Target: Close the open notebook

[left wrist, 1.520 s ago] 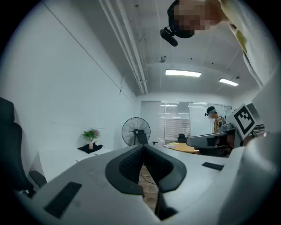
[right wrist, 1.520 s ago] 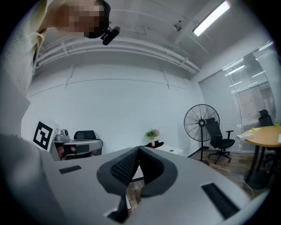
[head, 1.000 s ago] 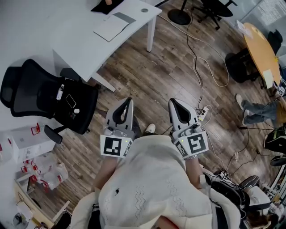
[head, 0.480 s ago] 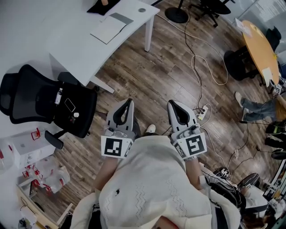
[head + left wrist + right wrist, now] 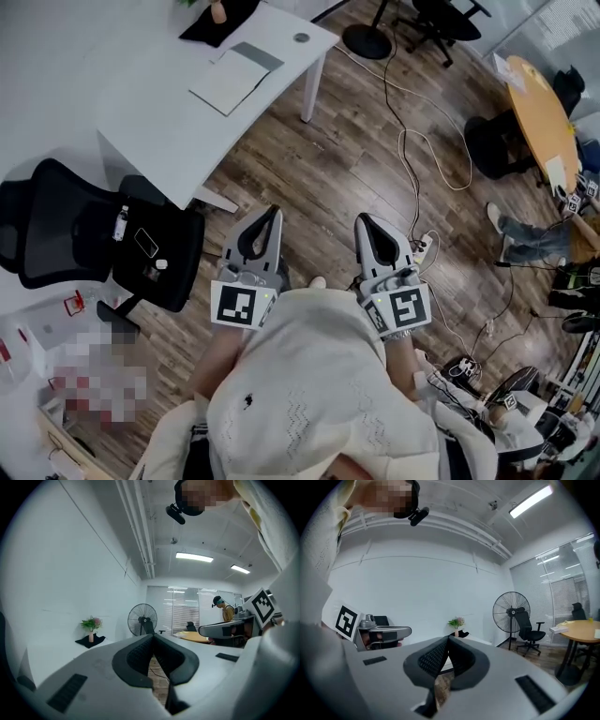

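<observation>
Open notebook [image 5: 228,80]: it lies flat on the white desk [image 5: 159,131], near the desk's corner, well apart from both of your grippers. It shows a pale spread with a grey strip along its far side. Judge it light and thin, with a cover that probably bends rather than resists, and loose pages that may flop. Because it sits flush on a smooth top, it will likely slide when pushed. Take hold at the free outer edge of one cover, away from the spine, and steady the other half with the second gripper.

Left gripper [image 5: 270,217] and right gripper [image 5: 363,225]: you hold them side by side in front of your torso. Both are roughly level and point forward over the wood floor [image 5: 356,159], marker cubes toward your body. Each pair of tongs is pressed together at the tips, with nothing between them. The black office chair [image 5: 103,234] stands between you and the desk's near side.
</observation>
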Demonstrator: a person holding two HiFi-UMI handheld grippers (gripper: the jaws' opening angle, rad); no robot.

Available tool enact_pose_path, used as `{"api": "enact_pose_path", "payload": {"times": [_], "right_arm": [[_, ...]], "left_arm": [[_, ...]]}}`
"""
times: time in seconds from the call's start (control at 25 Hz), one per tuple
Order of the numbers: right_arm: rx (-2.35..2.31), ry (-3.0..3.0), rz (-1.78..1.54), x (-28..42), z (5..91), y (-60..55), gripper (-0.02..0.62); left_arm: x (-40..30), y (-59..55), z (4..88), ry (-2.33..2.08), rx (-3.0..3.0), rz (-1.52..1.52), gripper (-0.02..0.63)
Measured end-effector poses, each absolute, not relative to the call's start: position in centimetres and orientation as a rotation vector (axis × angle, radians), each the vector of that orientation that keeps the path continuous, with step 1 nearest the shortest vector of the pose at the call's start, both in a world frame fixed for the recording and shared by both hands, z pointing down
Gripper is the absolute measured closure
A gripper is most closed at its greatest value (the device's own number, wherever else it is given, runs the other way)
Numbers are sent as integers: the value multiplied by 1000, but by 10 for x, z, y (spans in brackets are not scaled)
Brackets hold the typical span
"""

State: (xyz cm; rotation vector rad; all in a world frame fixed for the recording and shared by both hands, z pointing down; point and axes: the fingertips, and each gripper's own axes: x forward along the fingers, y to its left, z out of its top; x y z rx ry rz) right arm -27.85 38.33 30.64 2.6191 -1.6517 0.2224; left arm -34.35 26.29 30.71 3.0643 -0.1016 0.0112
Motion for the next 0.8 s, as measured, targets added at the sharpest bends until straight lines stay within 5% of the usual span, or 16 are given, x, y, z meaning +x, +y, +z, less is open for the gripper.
{"api": "enact_pose_path", "payload": {"times": [0.8], "right_arm": [[2734, -1476, 281, -247, 318, 294, 594]], "left_arm": [[-308, 153, 312, -21, 3037, 1, 594]]}}
